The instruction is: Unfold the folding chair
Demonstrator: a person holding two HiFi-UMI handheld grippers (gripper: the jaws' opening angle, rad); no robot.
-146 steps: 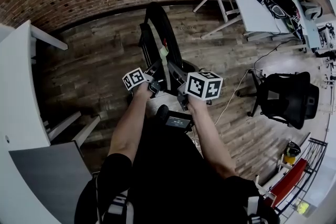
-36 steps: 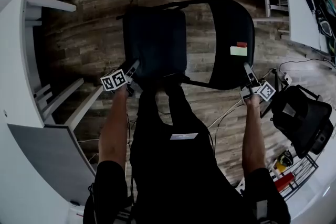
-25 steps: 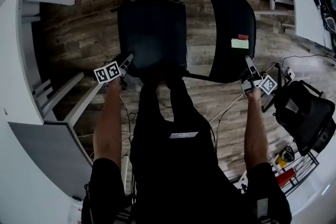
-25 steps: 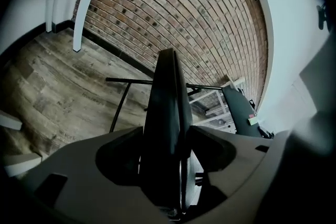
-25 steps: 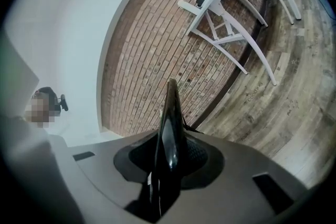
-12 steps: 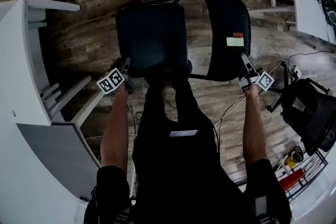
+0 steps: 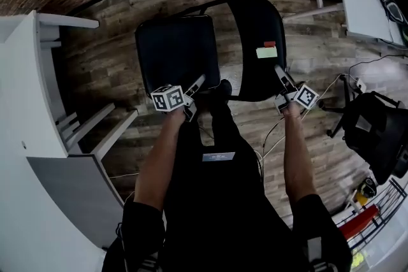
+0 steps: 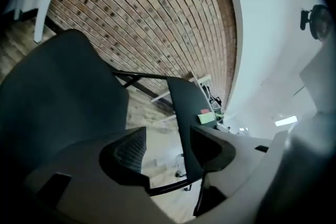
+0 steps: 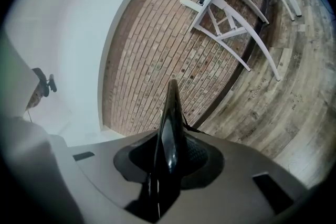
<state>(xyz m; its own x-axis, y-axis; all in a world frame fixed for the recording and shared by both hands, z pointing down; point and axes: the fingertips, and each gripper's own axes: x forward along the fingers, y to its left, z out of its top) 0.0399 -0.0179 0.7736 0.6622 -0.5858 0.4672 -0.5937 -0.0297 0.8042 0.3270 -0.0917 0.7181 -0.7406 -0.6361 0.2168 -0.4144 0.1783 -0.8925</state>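
Right gripper (image 7: 281, 76) pinches the glossy, curved, seemingly plastic backrest (image 7: 255, 35).

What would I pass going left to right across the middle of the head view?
White desk → folding chair's seat → chair backrest → black office chair.

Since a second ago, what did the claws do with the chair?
The left claw let go of the seat corner and swung toward the middle, open and empty. The right claw still clamps the backrest edge, and the seat stays down.
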